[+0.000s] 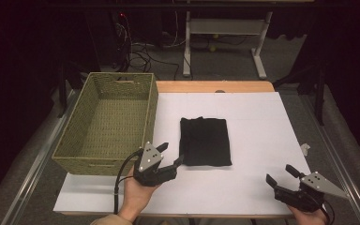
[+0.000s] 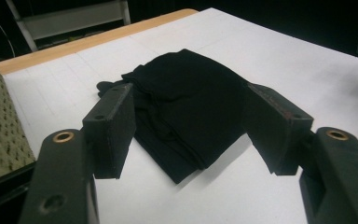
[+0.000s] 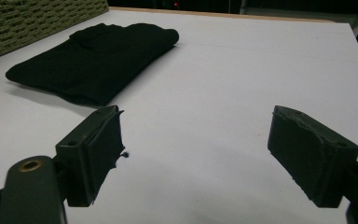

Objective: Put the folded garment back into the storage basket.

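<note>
A folded black cloth (image 1: 205,141) lies flat near the middle of the white-covered table (image 1: 262,122), just beside the woven basket (image 1: 108,123) at its 9 o'clock. The left tongs (image 1: 172,153) sit at the cloth's 8 o'clock corner, spread wide, with that corner between the jaws and the pads not pressing on it. The right tongs (image 1: 279,173) rest well apart at the cloth's 4 o'clock, near the table's front edge, also spread and holding nothing.
</note>
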`<state>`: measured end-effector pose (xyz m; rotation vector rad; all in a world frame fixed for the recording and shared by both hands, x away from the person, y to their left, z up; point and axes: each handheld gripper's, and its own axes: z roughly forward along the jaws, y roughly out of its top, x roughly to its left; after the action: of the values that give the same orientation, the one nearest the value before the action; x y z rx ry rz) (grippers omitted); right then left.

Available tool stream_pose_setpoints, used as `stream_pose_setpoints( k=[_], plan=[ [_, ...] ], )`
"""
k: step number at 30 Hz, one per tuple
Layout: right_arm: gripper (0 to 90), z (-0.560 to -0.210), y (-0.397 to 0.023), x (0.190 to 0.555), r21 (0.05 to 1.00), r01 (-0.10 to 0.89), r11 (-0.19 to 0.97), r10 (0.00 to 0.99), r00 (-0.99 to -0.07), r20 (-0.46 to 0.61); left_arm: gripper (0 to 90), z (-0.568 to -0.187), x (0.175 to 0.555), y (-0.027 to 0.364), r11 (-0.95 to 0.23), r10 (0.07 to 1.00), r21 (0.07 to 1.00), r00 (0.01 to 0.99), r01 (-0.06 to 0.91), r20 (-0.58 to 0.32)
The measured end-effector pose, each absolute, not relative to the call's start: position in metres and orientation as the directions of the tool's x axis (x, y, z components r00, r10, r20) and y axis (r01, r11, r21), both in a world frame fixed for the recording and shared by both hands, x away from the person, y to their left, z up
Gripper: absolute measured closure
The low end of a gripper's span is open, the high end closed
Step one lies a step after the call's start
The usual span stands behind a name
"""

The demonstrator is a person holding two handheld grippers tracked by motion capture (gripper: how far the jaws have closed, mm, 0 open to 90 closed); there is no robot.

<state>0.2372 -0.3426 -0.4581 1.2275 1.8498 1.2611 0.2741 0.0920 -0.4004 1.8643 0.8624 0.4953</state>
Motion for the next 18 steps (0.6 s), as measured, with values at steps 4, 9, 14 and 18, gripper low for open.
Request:
stream_pose_setpoints(
  k=[4,9,14,18],
  plan=[
    [18.1,-0.458,-0.342,0.237,0.924,0.362,0.125,0.913,-0.407,0.036,32.1,-0.402,0.276,0.085,-0.288,0.74,0.893,0.673,0.347,-0.024],
    [18.1,-0.458,-0.342,0.237,0.923,0.363,0.132,0.913,-0.408,0.03,32.1,-0.402,0.282,0.076,-0.315,0.735,0.877,0.678,0.362,-0.016],
    [18.1,-0.458,-0.342,0.236,0.924,0.358,0.132,0.912,-0.409,0.028,32.1,-0.403,0.289,0.068,-0.333,0.74,0.851,0.672,0.406,-0.031],
    [18.1,-0.458,-0.342,0.237,0.924,0.358,0.134,0.912,-0.409,0.026,30.5,-0.404,0.296,0.063,-0.345,0.746,0.821,0.664,0.455,-0.055]
  ],
)
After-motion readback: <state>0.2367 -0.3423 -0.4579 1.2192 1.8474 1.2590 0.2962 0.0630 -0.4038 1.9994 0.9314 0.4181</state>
